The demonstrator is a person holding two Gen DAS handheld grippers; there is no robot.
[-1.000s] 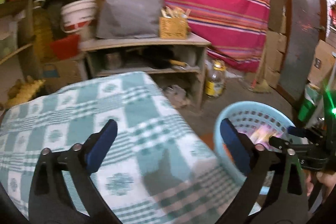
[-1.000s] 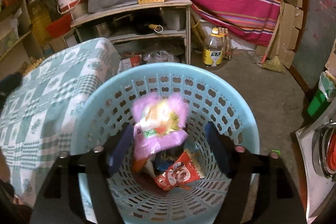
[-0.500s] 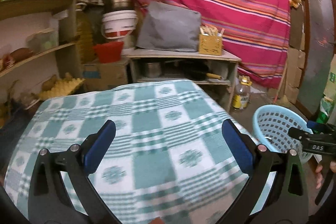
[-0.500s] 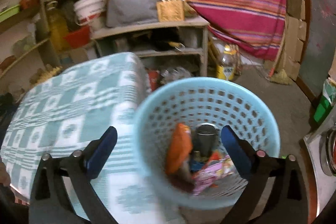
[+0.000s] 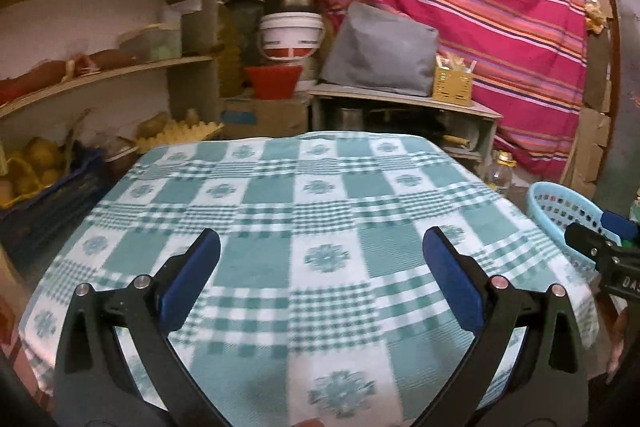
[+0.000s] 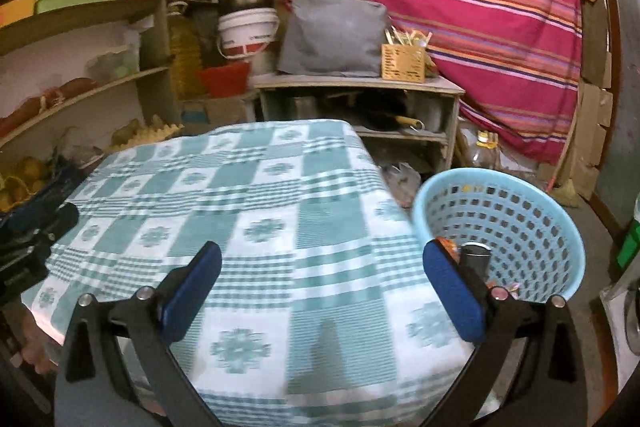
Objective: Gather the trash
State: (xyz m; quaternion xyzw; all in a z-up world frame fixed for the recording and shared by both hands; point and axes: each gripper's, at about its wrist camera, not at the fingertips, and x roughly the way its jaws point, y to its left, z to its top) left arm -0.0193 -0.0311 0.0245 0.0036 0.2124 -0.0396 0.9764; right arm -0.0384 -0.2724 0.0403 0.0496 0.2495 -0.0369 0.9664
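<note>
A light blue perforated basket [image 6: 520, 219] stands on the floor at the table's right side; it also shows in the left wrist view [image 5: 560, 207]. Wrappers and a dark can [image 6: 474, 257] lie inside it, partly hidden by my right finger. My left gripper [image 5: 320, 279] is open and empty above the green checked tablecloth [image 5: 320, 195]. My right gripper [image 6: 320, 291] is open and empty above the cloth's right part [image 6: 280, 211], left of the basket. I see no trash on the cloth.
Wooden shelves [image 5: 100, 79] with tubs and produce stand at the left. A low shelf unit [image 5: 400, 107] with a grey bag, a white bucket [image 5: 290, 35] and a yellow box stands behind the table. A striped red cloth [image 5: 480, 7] hangs behind. An oil bottle [image 6: 482, 151] stands on the floor.
The pink wrapper left my right gripper and fell into the basket. Both grippers then drew back and left from the basket to above the table, both open.
</note>
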